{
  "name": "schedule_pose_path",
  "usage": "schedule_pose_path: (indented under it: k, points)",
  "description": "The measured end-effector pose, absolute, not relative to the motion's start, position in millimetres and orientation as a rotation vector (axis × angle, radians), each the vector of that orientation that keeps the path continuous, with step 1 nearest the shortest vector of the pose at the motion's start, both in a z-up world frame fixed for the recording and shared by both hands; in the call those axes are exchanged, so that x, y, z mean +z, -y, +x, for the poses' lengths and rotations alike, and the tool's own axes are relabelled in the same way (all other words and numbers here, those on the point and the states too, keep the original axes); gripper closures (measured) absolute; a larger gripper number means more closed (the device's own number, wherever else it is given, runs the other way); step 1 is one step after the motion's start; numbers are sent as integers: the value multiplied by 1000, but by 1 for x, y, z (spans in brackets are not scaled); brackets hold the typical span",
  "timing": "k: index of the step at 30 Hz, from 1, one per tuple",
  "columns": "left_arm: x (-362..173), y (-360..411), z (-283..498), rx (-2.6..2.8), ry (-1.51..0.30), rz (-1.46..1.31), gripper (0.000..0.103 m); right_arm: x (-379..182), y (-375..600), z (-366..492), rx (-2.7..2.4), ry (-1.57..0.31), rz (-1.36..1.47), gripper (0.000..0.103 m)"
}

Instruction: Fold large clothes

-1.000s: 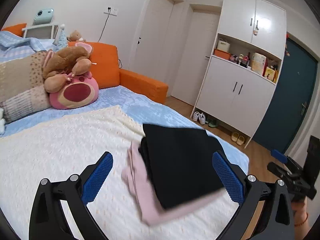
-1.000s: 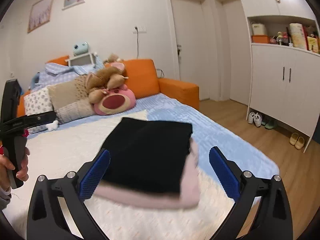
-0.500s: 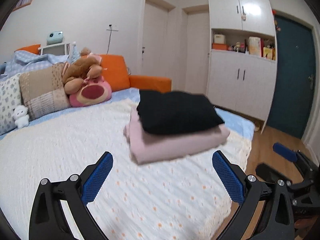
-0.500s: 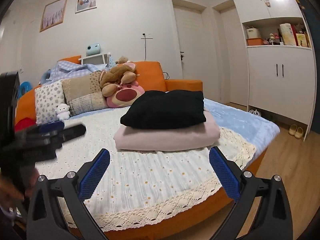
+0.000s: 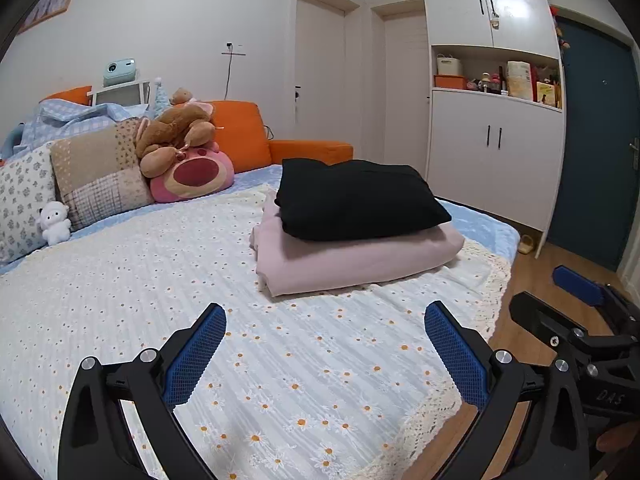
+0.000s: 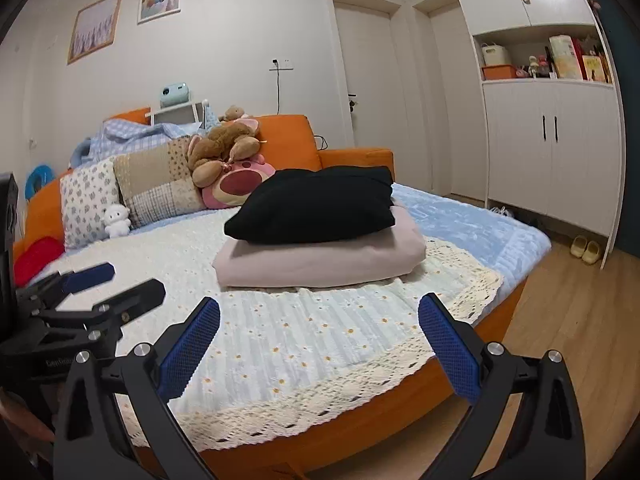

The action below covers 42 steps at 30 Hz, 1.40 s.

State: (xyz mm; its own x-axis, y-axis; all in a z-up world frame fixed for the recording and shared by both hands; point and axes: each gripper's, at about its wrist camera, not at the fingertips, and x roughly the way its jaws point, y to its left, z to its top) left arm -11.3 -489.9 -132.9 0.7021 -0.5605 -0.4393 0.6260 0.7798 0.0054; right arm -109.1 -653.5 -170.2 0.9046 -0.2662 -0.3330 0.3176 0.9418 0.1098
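Now both grippers hang back at the bed's edge, empty. Left gripper (image 5: 325, 354) — blue pads spread wide, nothing between them, poised over the daisy-print blanket (image 5: 160, 280). Right gripper (image 6: 319, 350) the same: fingers released, wide apart, gripping nothing, low over the blanket's lace hem.

Up at twelve o'clock from both sits the stack. Folded black garment (image 5: 360, 204) lies flat on top of a folded pink garment (image 5: 360, 256), which is broader and pokes out beneath it on the near and side edges. Both rest on the blanket, well apart from either gripper.

Off at ten o'clock in the left view — a pink plush bear head (image 5: 192, 174) with a brown plush toy (image 5: 176, 136) draped over it, patchwork pillows (image 5: 96, 172) beside them, and a small white plush (image 5: 54, 222) at nine. Over at two o'clock stands the white cabinet (image 5: 496, 152). In the right view, the left gripper shows at nine o'clock, just beside.
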Motion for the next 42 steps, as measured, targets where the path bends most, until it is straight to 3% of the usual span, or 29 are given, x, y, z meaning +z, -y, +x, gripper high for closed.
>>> schedule_pose_path:
  k: [42]
  points:
    - [-136, 523, -11, -617, -424, 190, 2, -180, 675, -101, -342, -344, 84, 5]
